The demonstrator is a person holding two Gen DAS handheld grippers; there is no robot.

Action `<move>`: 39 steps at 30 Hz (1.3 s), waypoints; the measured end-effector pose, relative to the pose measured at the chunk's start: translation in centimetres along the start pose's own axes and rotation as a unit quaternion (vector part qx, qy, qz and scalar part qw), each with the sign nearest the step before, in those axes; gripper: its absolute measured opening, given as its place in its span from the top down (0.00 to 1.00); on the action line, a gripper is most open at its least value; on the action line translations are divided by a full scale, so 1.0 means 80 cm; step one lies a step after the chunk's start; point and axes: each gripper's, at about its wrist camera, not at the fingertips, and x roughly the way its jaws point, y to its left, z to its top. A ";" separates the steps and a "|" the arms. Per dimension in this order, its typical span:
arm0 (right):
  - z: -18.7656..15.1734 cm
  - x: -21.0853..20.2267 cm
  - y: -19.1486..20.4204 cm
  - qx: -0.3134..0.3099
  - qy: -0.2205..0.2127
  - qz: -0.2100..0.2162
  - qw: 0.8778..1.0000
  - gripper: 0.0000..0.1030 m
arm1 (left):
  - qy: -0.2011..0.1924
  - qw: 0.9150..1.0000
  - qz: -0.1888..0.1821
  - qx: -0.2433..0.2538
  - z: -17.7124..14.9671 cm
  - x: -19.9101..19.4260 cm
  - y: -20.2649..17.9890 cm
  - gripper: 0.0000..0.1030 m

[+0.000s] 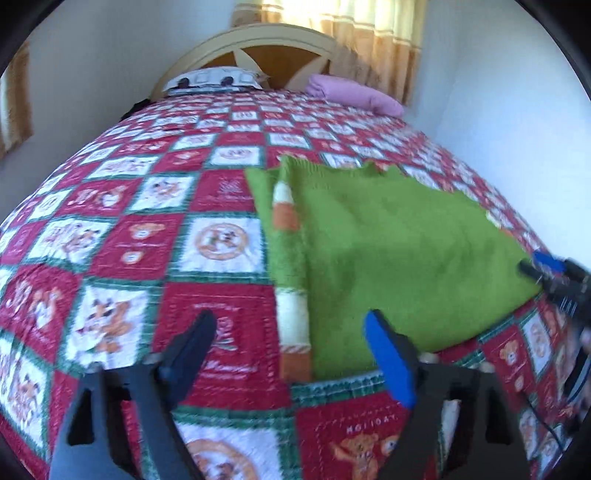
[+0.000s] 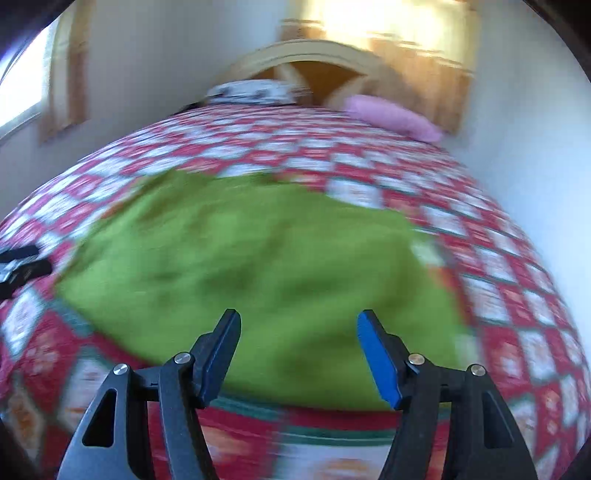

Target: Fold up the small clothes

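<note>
The left gripper (image 1: 291,332) hung nearest the lens with its jaws parted and empty, above the near left corner of the green knitted garment (image 1: 388,251), which lay folded flat on the red-and-white patchwork quilt (image 1: 129,236). The right gripper (image 2: 297,334) was likewise spread with nothing between its jaws, over the garment's near edge. A pink pillow (image 1: 354,94) rested by the headboard (image 1: 266,48), well apart.

A: Where is the folded sweater (image 1: 388,251)?
B: On the quilt (image 1: 147,240), toward the bed's right side, near the foot.
A: And behind it?
B: Two pillows (image 1: 354,94) lie against the headboard (image 1: 258,48), curtains (image 1: 369,33) behind that.
</note>
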 end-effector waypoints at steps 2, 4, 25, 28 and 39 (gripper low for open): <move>-0.002 0.011 -0.041 0.038 0.019 -0.023 0.999 0.36 | 0.030 0.999 -0.017 -0.012 -0.001 0.021 0.002 0.68; -0.009 0.032 -0.067 0.056 0.057 -0.026 0.996 0.37 | 0.036 0.999 -0.031 -0.017 -0.005 0.029 0.003 0.81; -0.001 -0.054 0.135 -0.158 -0.041 0.097 0.982 0.37 | 0.000 0.998 0.049 -0.045 0.046 -0.001 0.069 0.21; -0.013 -0.056 0.204 -0.214 -0.045 0.124 0.968 0.37 | 0.007 0.997 0.022 -0.073 0.059 0.011 0.078 0.12; -0.035 -0.035 0.321 -0.303 -0.051 0.120 0.944 0.37 | 0.041 0.996 -0.014 -0.072 0.095 0.077 0.059 0.11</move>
